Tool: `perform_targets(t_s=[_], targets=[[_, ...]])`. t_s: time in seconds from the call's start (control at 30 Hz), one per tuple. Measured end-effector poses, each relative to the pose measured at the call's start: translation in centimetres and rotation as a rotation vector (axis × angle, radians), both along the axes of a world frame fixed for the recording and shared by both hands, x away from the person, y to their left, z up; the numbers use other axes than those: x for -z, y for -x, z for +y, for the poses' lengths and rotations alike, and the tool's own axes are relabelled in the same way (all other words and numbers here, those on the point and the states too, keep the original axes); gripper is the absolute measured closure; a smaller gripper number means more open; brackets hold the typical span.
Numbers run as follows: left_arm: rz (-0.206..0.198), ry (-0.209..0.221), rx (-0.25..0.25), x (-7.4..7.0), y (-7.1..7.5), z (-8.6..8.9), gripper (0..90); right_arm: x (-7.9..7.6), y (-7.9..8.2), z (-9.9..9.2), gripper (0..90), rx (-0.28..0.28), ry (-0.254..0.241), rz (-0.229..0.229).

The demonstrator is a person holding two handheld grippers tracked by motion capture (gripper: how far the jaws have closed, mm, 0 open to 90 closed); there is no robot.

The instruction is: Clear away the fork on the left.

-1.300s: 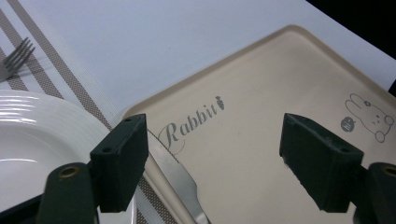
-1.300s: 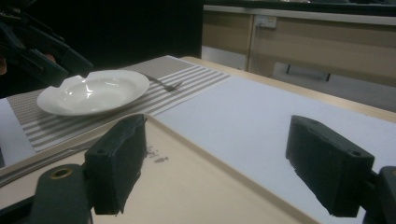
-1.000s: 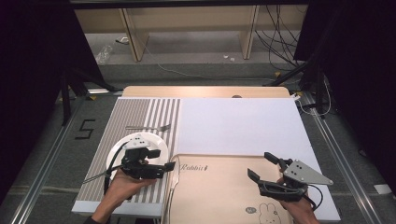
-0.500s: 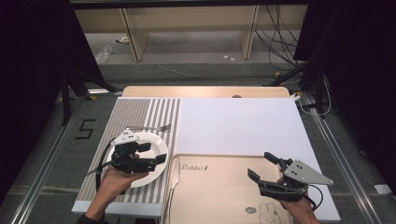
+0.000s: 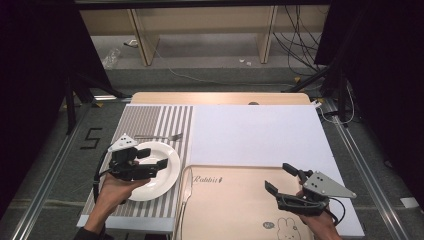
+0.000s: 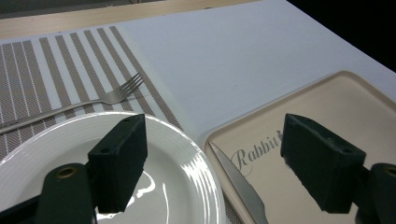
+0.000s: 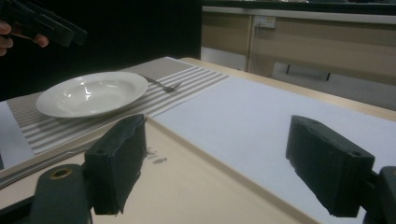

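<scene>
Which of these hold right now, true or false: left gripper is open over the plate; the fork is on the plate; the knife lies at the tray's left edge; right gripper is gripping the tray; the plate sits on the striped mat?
1. The left gripper is open above the plate. True.
2. The fork lies on the plate. False: it lies on the striped mat just beyond the plate.
3. The knife lies along the left edge of the tray. True.
4. The right gripper is shut on the tray. False: its jaws stand wide apart and hold nothing.
5. The plate sits on the striped mat. True.
</scene>
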State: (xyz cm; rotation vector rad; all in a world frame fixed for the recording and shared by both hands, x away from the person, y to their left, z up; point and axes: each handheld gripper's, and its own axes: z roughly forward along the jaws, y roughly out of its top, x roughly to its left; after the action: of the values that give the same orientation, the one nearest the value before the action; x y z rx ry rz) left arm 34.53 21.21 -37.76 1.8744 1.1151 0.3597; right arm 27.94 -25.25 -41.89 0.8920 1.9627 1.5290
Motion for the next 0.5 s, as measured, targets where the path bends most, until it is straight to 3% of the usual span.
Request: perform_targets(t_s=[0.5], targets=[[-0.028,-0.047,-0.026,-0.6,-0.9,1.1,22.6,0.0,0.1,-0.1,21.1,0.008,-0.001,0.002]])
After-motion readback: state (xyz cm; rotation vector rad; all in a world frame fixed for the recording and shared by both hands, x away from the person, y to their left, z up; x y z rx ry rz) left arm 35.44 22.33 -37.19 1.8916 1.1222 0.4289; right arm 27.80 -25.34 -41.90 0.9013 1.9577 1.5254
